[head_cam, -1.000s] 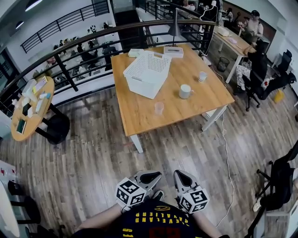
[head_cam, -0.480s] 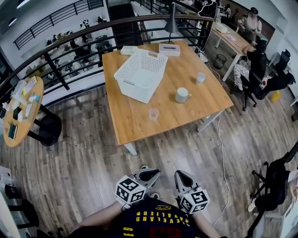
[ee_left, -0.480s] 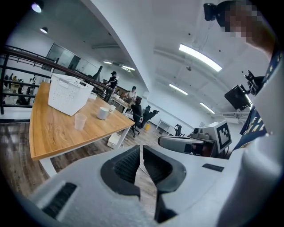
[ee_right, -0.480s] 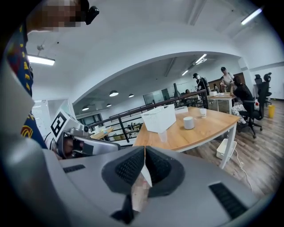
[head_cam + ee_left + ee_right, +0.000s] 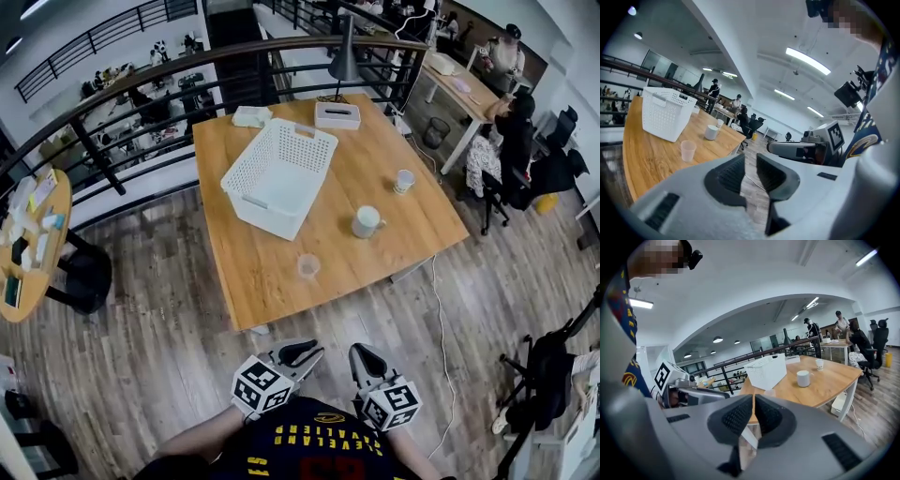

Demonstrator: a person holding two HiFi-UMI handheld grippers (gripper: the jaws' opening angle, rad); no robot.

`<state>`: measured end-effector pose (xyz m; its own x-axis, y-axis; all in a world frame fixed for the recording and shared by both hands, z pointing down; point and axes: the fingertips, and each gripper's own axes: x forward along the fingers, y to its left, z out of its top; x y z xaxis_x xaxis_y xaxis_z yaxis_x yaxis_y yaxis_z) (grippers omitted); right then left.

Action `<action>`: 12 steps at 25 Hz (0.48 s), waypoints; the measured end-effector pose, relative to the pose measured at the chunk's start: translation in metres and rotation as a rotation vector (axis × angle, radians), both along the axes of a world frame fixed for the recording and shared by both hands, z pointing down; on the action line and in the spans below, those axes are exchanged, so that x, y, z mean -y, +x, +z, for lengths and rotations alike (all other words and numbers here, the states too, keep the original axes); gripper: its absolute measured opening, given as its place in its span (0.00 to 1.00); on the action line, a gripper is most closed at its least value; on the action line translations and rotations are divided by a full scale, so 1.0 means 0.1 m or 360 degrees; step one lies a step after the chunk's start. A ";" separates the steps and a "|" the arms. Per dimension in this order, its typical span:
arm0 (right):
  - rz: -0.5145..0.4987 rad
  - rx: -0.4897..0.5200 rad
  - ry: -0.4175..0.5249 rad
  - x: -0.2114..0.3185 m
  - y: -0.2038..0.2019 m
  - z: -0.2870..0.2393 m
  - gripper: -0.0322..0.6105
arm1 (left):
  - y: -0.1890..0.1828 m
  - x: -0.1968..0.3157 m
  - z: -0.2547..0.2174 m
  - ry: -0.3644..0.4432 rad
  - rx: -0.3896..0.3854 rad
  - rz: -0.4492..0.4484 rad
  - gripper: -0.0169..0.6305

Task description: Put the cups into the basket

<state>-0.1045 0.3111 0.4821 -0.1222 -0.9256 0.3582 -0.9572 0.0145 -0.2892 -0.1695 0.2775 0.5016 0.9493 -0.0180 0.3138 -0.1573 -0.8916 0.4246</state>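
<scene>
The left gripper [image 5: 300, 353], low in the head view above the wood-plank floor [image 5: 141, 328], has just been opening its jaws. They stand slightly apart with nothing between them. Beside it, the right gripper [image 5: 367, 357] has its jaws closed together and empty. Both are apart from the square light-wood table [image 5: 234, 272]. On it, from left to right, stand the white perforated plastic basket [image 5: 277, 169], a small clear plastic cup [image 5: 307, 267] near the front edge, a white ceramic mug [image 5: 366, 222] and a small white cup [image 5: 404, 181], all outside the basket.
</scene>
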 end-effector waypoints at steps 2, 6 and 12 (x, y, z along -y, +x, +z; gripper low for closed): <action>0.0004 -0.0021 0.0029 0.18 0.05 -0.05 0.07 | 0.01 0.17 -0.07 0.0141 -0.0033 -0.0003 0.04; -0.0043 -0.0171 0.0116 0.50 0.09 -0.20 0.07 | 0.02 0.46 -0.22 0.0265 -0.0159 0.0010 0.04; -0.0224 -0.0367 0.0009 0.81 0.06 -0.14 0.07 | 0.03 0.74 -0.10 0.0213 -0.0151 -0.0050 0.04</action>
<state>-0.0983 0.2300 0.4682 -0.1656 -0.9074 0.3862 -0.9862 0.1531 -0.0631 -0.1669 0.2034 0.4912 0.9728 -0.0839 0.2157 -0.1510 -0.9364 0.3169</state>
